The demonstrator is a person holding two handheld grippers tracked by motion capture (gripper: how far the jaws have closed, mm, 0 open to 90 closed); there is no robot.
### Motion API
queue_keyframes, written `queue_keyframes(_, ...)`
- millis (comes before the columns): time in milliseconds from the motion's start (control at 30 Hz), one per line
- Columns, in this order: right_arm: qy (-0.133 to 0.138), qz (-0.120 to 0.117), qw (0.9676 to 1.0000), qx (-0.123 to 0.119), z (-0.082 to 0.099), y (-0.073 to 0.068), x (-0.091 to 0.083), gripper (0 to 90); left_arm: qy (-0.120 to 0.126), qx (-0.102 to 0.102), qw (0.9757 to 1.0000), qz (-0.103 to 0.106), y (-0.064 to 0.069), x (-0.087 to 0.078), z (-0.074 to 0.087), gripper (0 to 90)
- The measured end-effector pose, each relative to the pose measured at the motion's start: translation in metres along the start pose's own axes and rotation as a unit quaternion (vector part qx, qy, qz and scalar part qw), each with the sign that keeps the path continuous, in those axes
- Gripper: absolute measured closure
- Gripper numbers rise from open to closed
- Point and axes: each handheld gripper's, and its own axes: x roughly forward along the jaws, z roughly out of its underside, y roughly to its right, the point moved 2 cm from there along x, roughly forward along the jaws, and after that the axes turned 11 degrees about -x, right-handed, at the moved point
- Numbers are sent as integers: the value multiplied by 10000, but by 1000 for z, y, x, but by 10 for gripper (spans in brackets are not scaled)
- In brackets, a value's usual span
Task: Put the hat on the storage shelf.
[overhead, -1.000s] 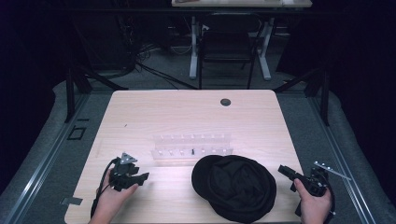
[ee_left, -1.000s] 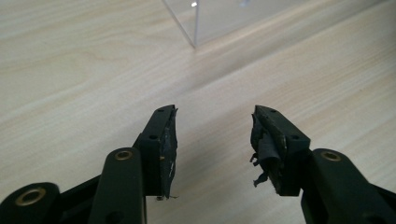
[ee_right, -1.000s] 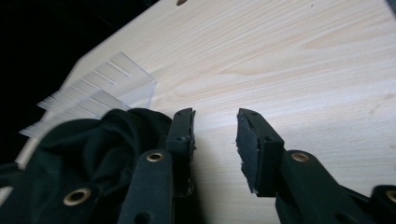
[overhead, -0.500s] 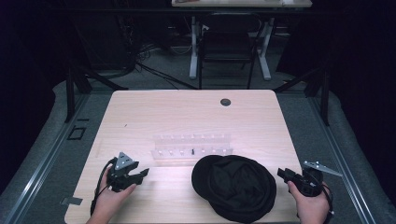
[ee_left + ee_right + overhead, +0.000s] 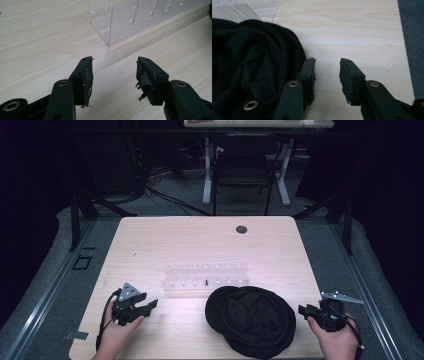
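Note:
A black cap point(image 5: 252, 320) lies on the wooden table point(image 5: 200, 240) near its front edge, right of centre. My right gripper point(image 5: 301, 309) hovers just right of the cap, pointing at it. In the right gripper view the cap point(image 5: 249, 62) lies beside the left jaw, and the right gripper point(image 5: 327, 61) is open; its jaws have just been closing on nothing. My left gripper point(image 5: 150, 305) rests at the front left, open and empty after opening a little further. In the left gripper view my left gripper point(image 5: 113, 60) points at a clear acrylic rack point(image 5: 130, 20).
The clear rack point(image 5: 205, 277) stands mid-table behind the cap, with a small dark piece point(image 5: 206, 281) in it. A round black grommet point(image 5: 241, 229) sits near the far edge. The table's right edge point(image 5: 404, 50) is close to my right gripper. A chair point(image 5: 242, 170) stands beyond the table.
My right hand has lifted a little and shifted slightly beside the cap. The left hand has kept its place, its jaws a touch wider.

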Motion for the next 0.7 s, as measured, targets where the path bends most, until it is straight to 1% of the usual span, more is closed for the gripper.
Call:
queue_keyframes(67, -137, -27, 9999, -13, -1, -3, -1, 683, -43, -1, 10000, -25, 0, -1, 0, 477)
queue_keyframes(133, -228, -95, 9997, -29, -1, -5, -2, 681, 19, -36, 10000, -19, -1, 0, 1, 477)
queue_keyframes(167, -245, -85, 9997, -46, -2, -5, -2, 683, -22, -38, 10000, -17, -1, -1, 1, 477)
queue_keyframes(200, -261, -103, 9996, -33, -2, -6, -3, 696, 3, -59, 10000, -17, -1, 0, 1, 476)
queue_keyframes(233, -305, -180, 9994, 10, -3, -7, -4, 720, -5, -66, 10000, -11, -1, 0, 1, 476)
queue_keyframes(300, -344, -389, 9986, 90, -4, -6, -6, 726, 9, -69, 10000, -17, -1, 0, 1, 476)
queue_keyframes(333, -361, -423, 9984, 109, -3, -6, -5, 724, -20, -50, 10000, -15, -1, -1, 0, 476)
queue_keyframes(367, -417, -462, 9980, 108, -4, -4, -6, 724, 30, -40, 10000, -21, -1, 0, 0, 476)
queue_keyframes(400, -439, -469, 9979, 130, -3, -2, -6, 727, -23, -28, 10000, -25, -1, -1, 0, 477)
queue_keyframes(433, -508, -528, 9972, 162, -3, 0, -6, 727, -19, -33, 10000, -29, 0, -1, 0, 476)
queue_keyframes(467, -506, -588, 9967, 243, -2, 0, -6, 728, -23, -38, 10000, -28, 0, -1, 0, 477)
queue_keyframes(533, -520, -650, 9961, 282, -1, 1, -7, 727, -37, -37, 10000, -64, 0, -1, 0, 477)
queue_keyframes(600, -561, -651, 9958, 303, 1, 1, -7, 726, -31, -34, 10000, -63, 0, -1, 1, 476)
queue_keyframes(633, -498, -662, 9960, 341, 1, 0, -6, 726, -41, -33, 10000, -71, 1, -1, 1, 476)
queue_keyframes(667, -517, -688, 9958, 325, 2, 0, -5, 726, -71, -26, 10000, -66, 1, -1, 1, 476)
queue_keyframes(700, -534, -686, 9957, 327, 2, 0, -4, 729, -41, -41, 10000, -63, 1, 0, 1, 476)
